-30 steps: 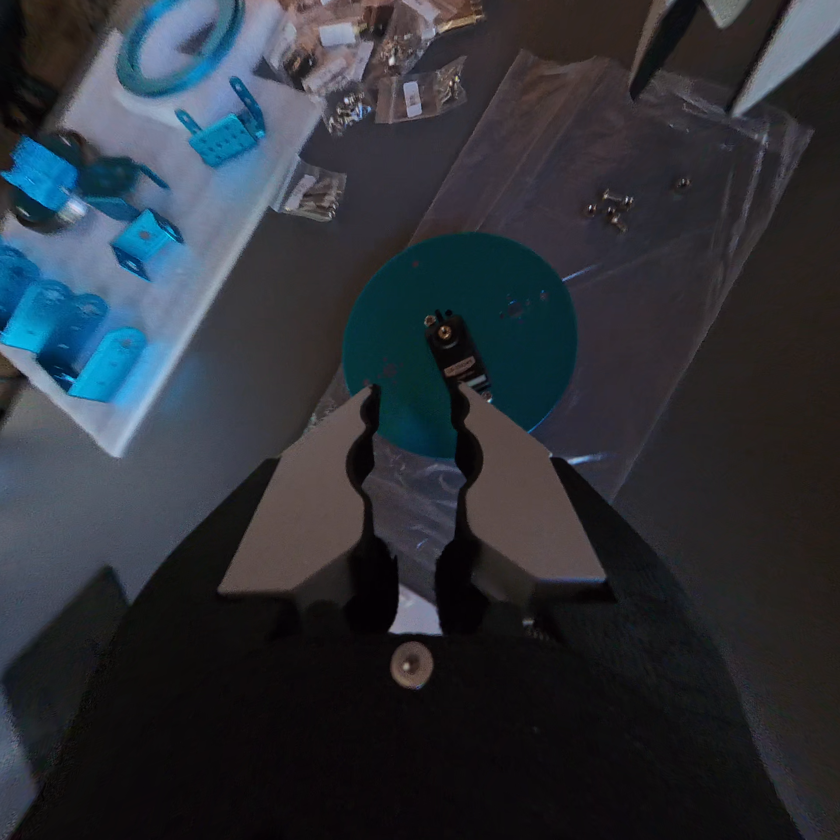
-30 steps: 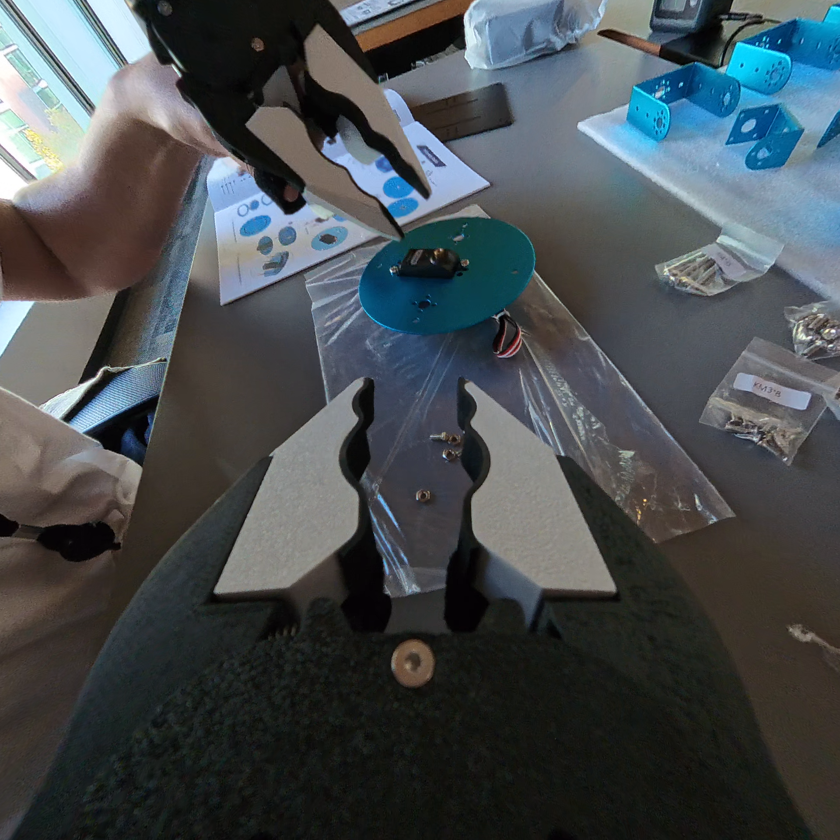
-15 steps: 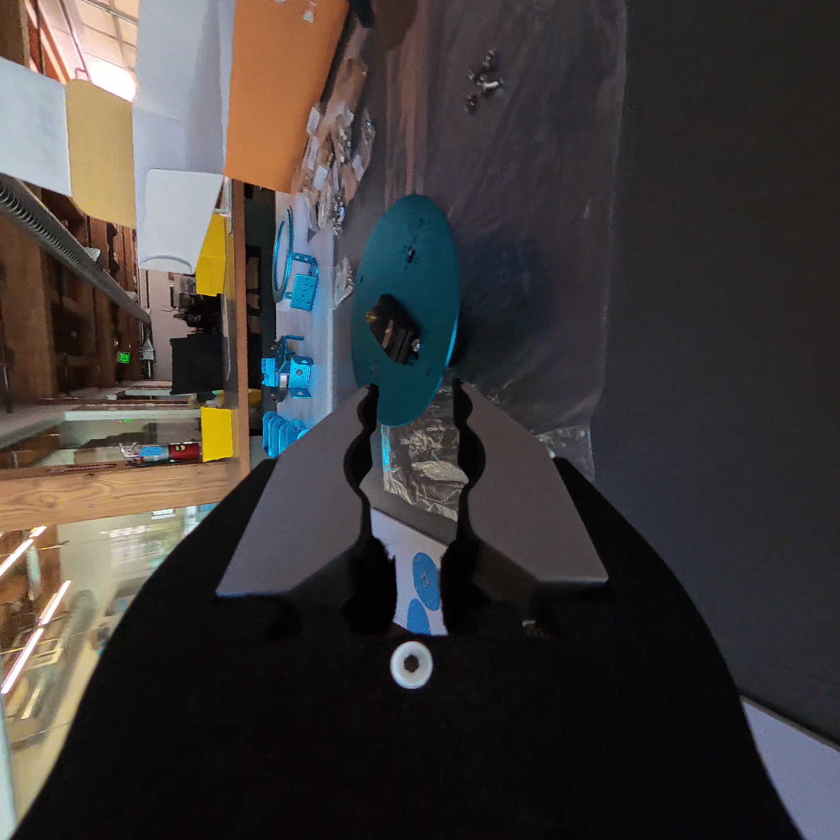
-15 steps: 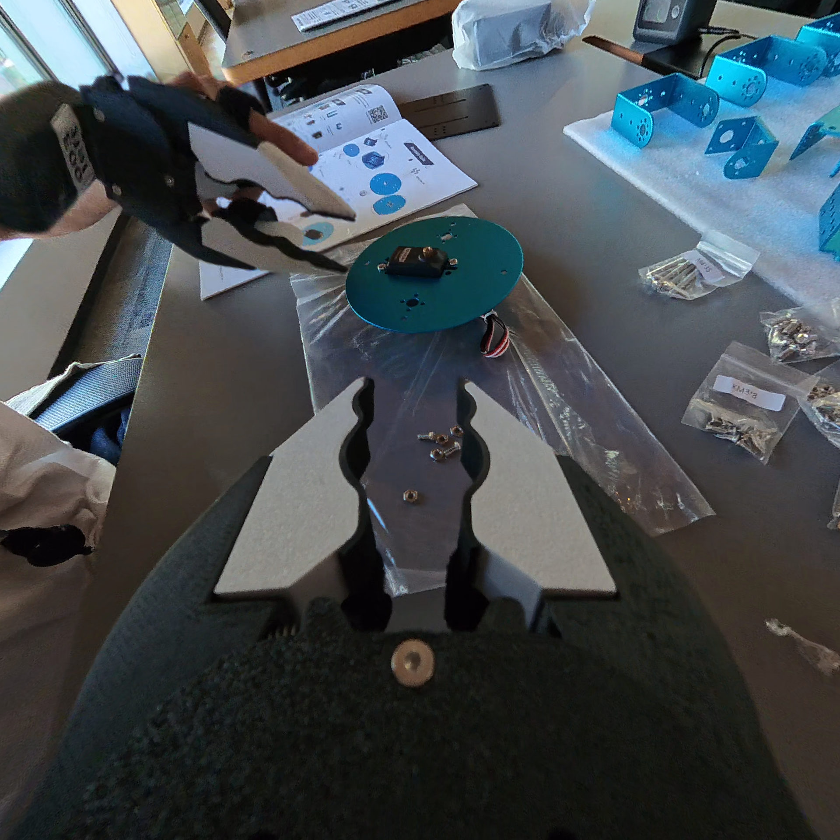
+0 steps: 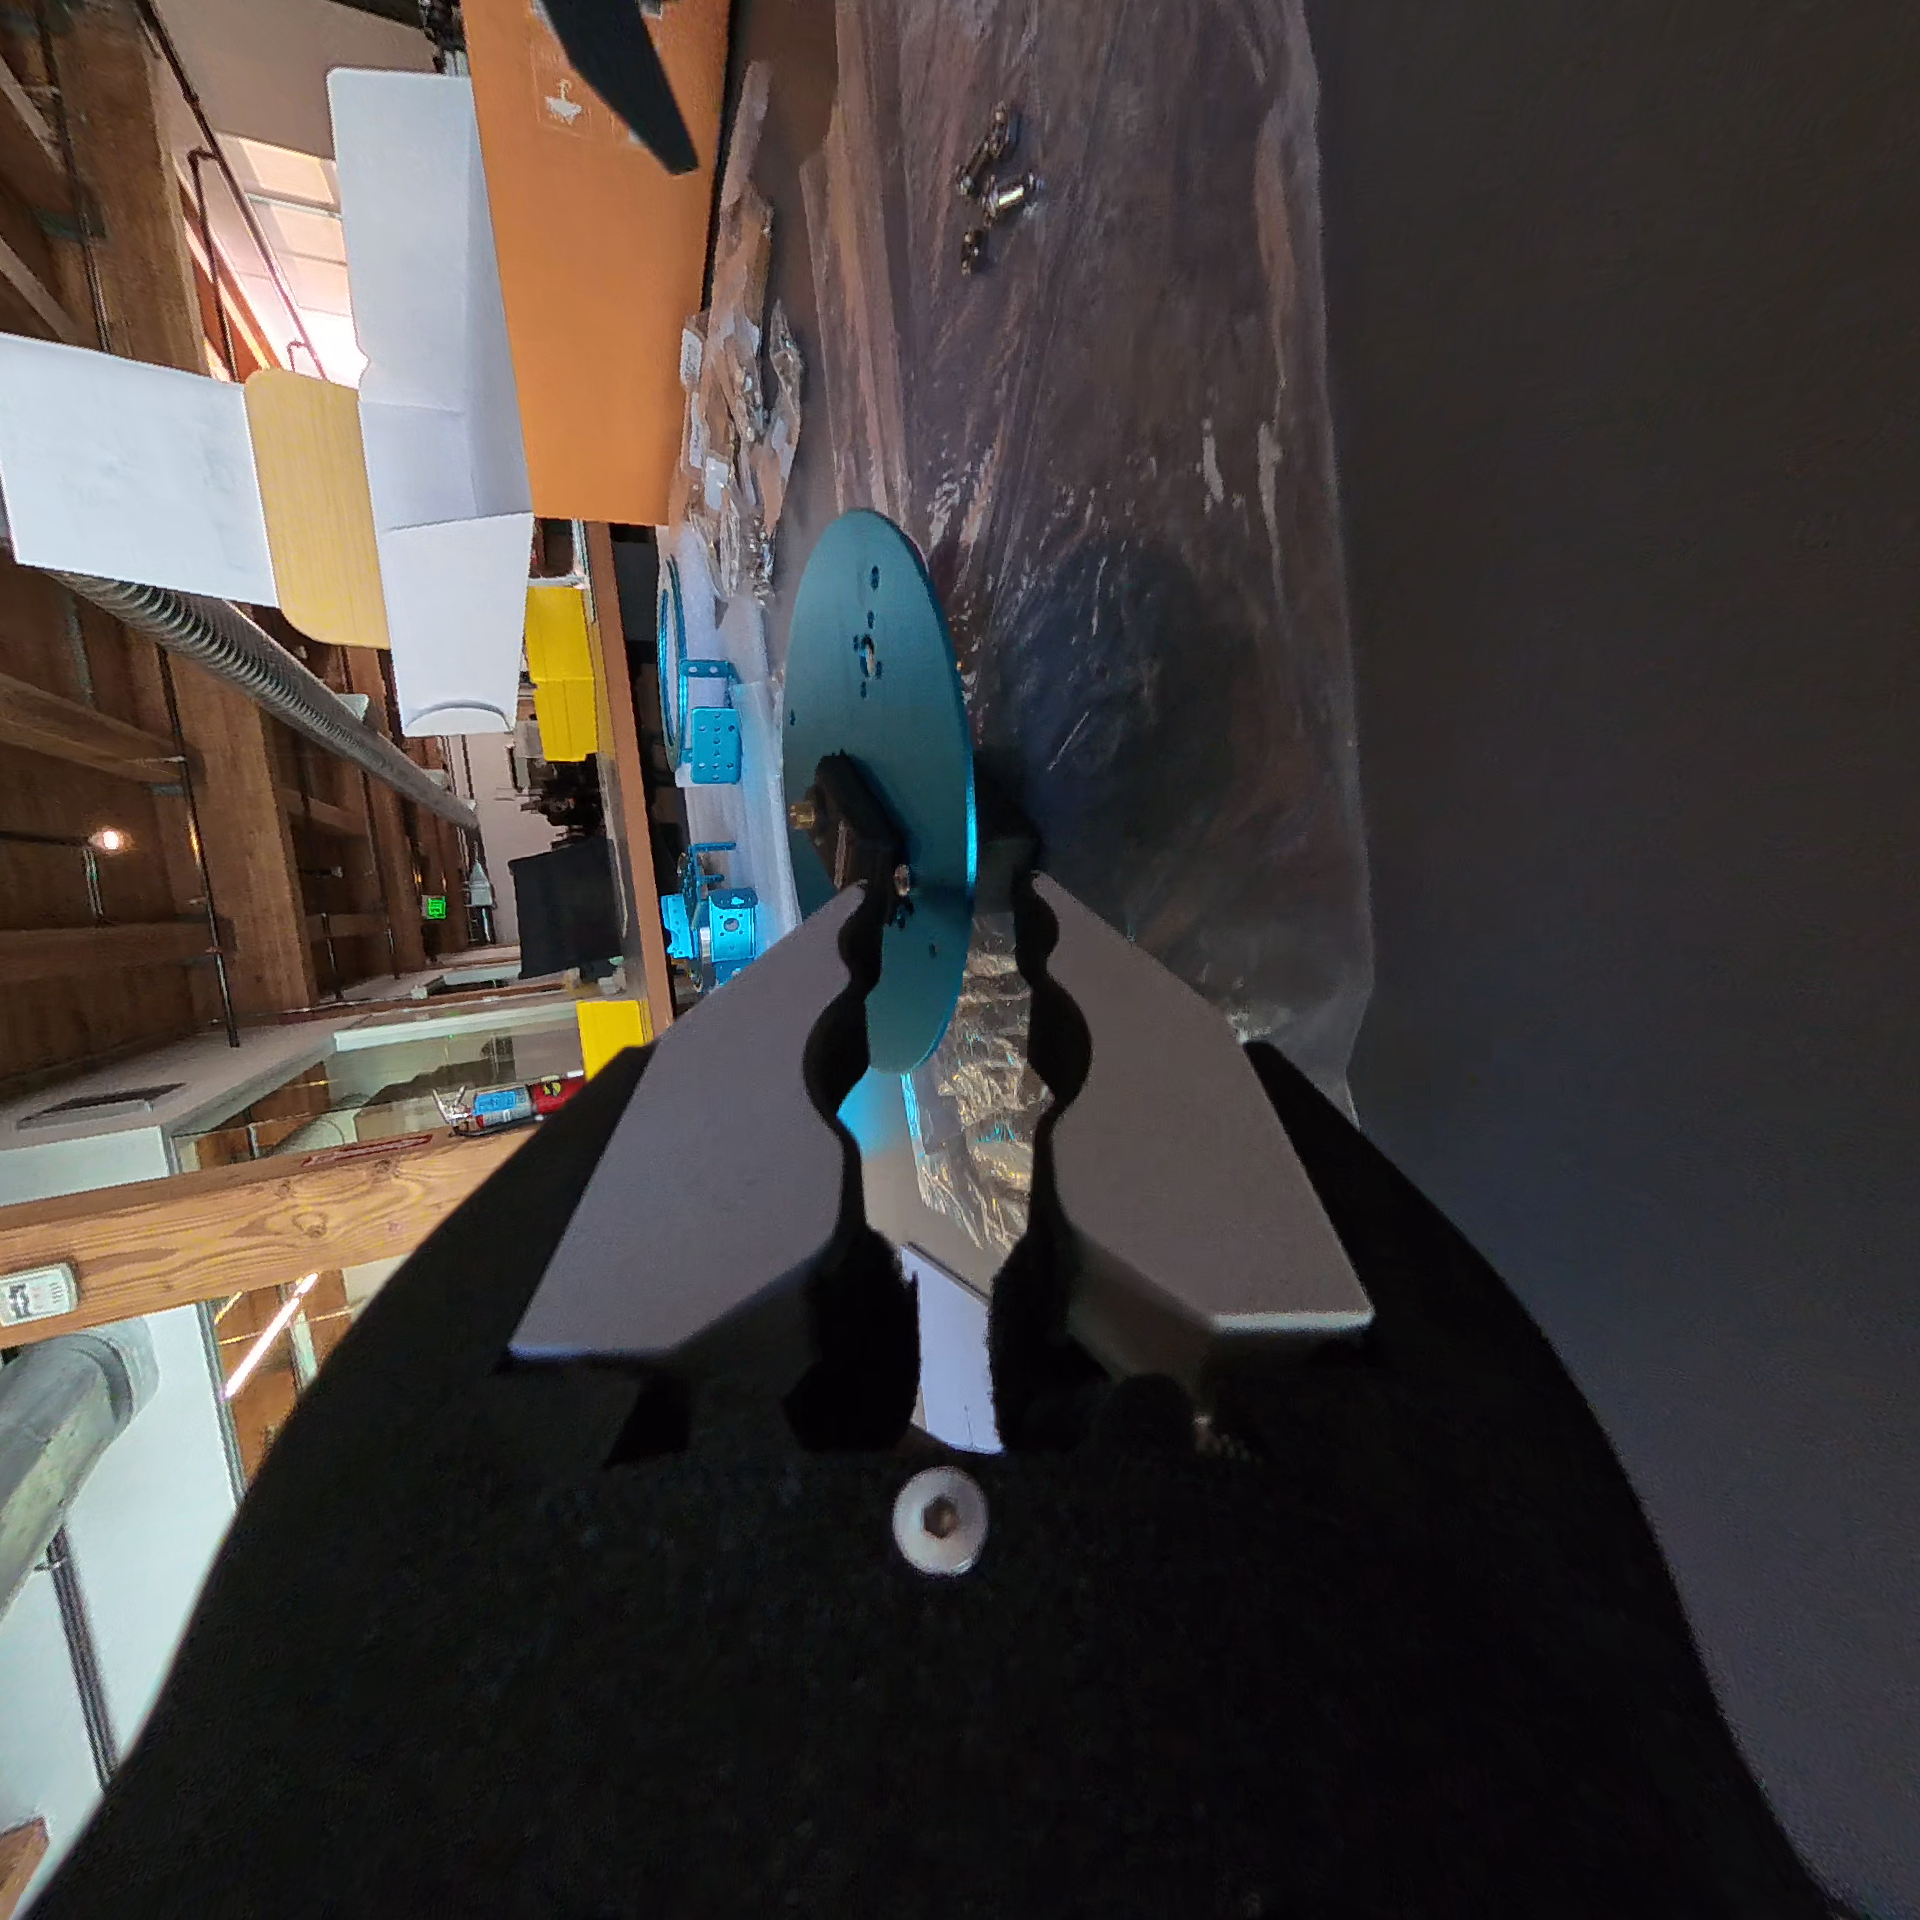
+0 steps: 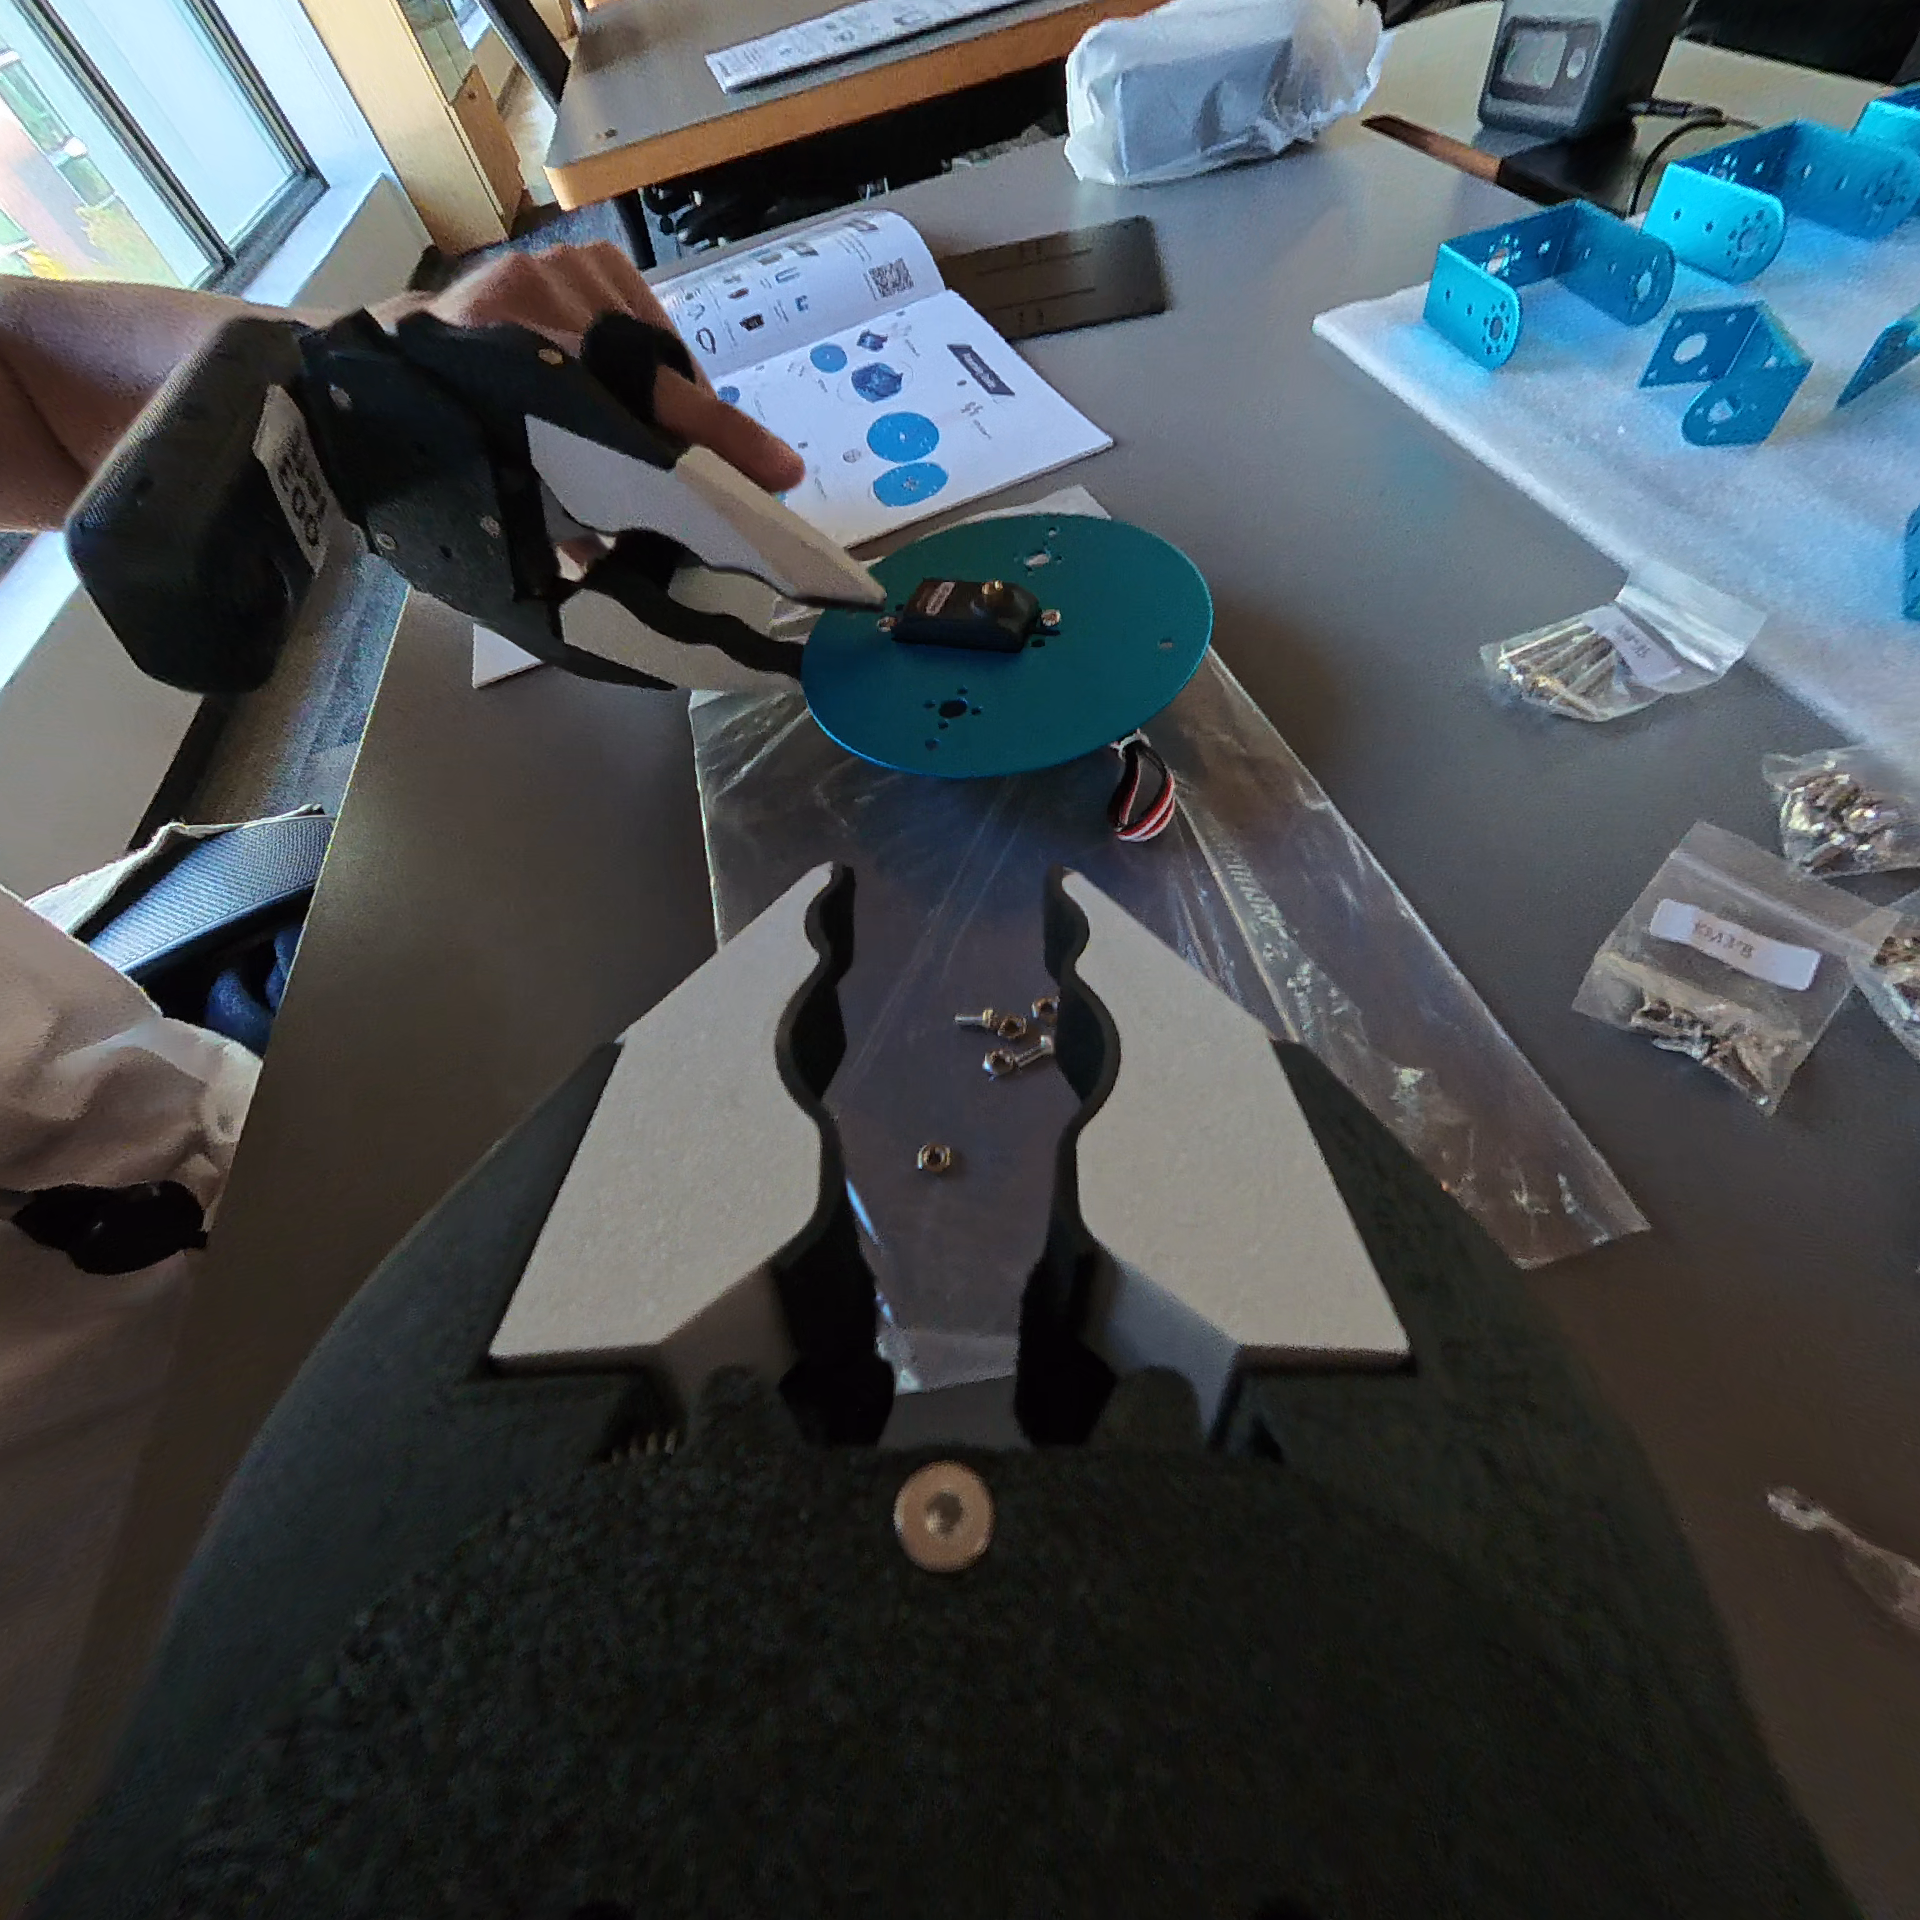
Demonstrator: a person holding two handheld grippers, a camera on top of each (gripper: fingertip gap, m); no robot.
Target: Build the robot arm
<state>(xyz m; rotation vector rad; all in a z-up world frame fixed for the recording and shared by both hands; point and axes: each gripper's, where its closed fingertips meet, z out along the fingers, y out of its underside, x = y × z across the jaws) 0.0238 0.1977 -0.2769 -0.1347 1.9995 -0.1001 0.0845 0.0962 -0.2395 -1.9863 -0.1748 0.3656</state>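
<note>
A round blue disc (image 6: 1039,686) with a black servo (image 6: 966,613) set in it lies on a clear plastic bag (image 6: 1299,935) on the grey table. A red, black and white wire (image 6: 1143,800) sticks out from under it. My left gripper (image 6: 836,636) is open and turned on its side. Its fingers straddle the disc's left rim, one above by the servo and one below. In the left wrist view the disc (image 5: 878,727) stands edge-on between the open fingers of that gripper (image 5: 948,883). My right gripper (image 6: 948,873) is open and empty above the bag, near loose screws (image 6: 1003,1034) and a nut (image 6: 935,1156).
An open manual (image 6: 883,374) lies behind the disc, with a black plate (image 6: 1060,275) beyond it. Blue brackets (image 6: 1538,281) rest on white foam (image 6: 1662,447) at the right. Small bags of screws (image 6: 1621,655) (image 6: 1725,997) lie along the right side. A person's sleeve (image 6: 94,1039) is at the left. The grippers' ends are close to 12 cm from one another.
My left gripper has rolled onto its side, come down from above the disc and moved in until its open fingers straddle the rim. My right gripper has barely moved.
</note>
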